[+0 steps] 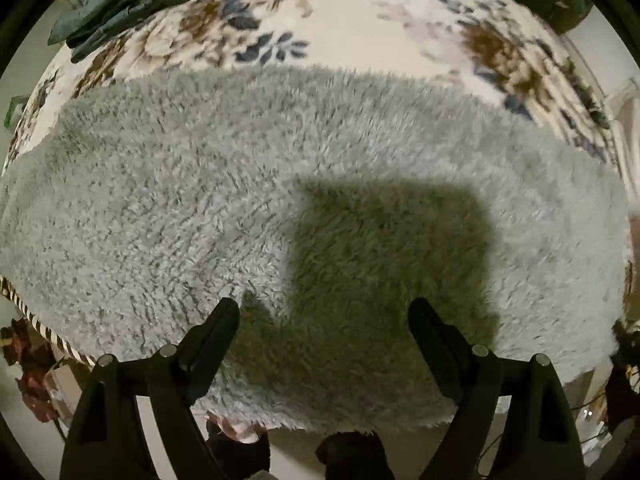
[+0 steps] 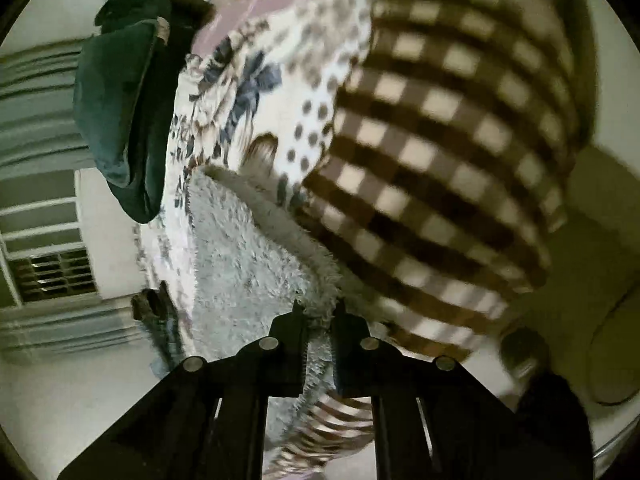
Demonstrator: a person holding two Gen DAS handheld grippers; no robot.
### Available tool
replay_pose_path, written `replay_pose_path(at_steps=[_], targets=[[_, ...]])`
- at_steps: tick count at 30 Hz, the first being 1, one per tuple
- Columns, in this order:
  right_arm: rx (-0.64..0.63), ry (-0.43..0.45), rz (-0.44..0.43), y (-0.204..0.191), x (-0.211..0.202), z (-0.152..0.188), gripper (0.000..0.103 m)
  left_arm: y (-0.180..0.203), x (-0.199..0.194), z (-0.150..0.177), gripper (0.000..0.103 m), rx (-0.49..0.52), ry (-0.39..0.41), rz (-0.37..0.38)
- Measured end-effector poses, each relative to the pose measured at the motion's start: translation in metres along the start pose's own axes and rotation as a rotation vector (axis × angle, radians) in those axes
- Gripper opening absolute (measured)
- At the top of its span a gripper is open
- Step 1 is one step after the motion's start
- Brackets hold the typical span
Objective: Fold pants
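The fluffy grey pants point(image 1: 280, 200) lie spread on the floral bed point(image 1: 360, 28), so folding looks barely begun. The left gripper point(image 1: 324, 312) hovers wide open and empty. Only the right wrist view shows the right gripper point(image 2: 318, 316) pinching their checked-lined edge.

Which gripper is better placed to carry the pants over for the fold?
Right. The right gripper is shut on the fuzzy checked pants, lifting the edge. The left gripper hangs open above the fuzzy side, holding nothing.
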State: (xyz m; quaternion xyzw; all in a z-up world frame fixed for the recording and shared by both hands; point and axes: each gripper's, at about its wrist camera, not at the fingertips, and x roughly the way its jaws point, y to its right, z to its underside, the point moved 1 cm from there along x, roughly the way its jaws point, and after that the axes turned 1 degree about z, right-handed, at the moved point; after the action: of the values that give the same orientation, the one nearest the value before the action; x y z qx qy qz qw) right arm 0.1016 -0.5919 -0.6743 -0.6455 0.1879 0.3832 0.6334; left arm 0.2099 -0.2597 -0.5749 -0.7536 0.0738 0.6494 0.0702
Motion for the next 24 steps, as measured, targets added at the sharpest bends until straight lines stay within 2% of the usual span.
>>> replay_pose_path(at_steps=[1, 2, 3, 4, 5, 6, 8, 11, 13, 16, 19, 24], targets=[[-0.006, 0.0, 0.006, 0.003, -0.003, 0.001, 0.011, 0.0, 0.001, 0.0, 0.086, 0.005, -0.001, 0.006], [-0.004, -0.009, 0.004, 0.008, -0.004, 0.001, 0.021, -0.001, 0.003, 0.0, 0.086, 0.009, -0.007, 0.004], [0.007, -0.025, -0.004, 0.015, -0.002, 0.0, 0.031, -0.001, 0.01, 0.0, 0.086, 0.01, -0.019, -0.001], [0.023, -0.036, -0.015, 0.02, -0.001, -0.001, 0.052, -0.002, 0.016, 0.0, 0.086, 0.01, -0.028, 0.0], [0.036, -0.035, -0.045, 0.028, -0.002, -0.001, 0.06, -0.002, 0.022, -0.001, 0.086, 0.009, -0.034, 0.002], [0.028, -0.033, -0.084, 0.029, -0.003, 0.0, 0.06, -0.004, 0.029, -0.001, 0.087, 0.009, -0.036, 0.008], [0.002, -0.07, -0.132, 0.029, 0.003, 0.004, 0.06, -0.005, 0.037, -0.001, 0.096, 0.014, -0.031, 0.017], [-0.056, -0.174, -0.144, 0.02, 0.037, 0.015, 0.06, -0.009, 0.046, -0.002, 0.103, 0.018, -0.021, 0.032], [-0.084, -0.188, -0.144, 0.014, 0.055, 0.022, 0.06, -0.008, 0.051, -0.001, 0.103, 0.037, -0.021, 0.035], [-0.053, -0.144, -0.199, 0.012, 0.065, 0.023, 0.061, -0.007, 0.052, -0.003, 0.103, 0.033, -0.012, 0.047], [0.027, -0.086, -0.318, 0.013, 0.066, 0.019, 0.061, -0.017, 0.053, -0.007, 0.103, 0.03, -0.022, 0.048], [0.092, -0.069, -0.321, 0.007, 0.091, 0.012, 0.062, -0.011, 0.063, -0.021, 0.103, 0.024, -0.025, 0.044]])
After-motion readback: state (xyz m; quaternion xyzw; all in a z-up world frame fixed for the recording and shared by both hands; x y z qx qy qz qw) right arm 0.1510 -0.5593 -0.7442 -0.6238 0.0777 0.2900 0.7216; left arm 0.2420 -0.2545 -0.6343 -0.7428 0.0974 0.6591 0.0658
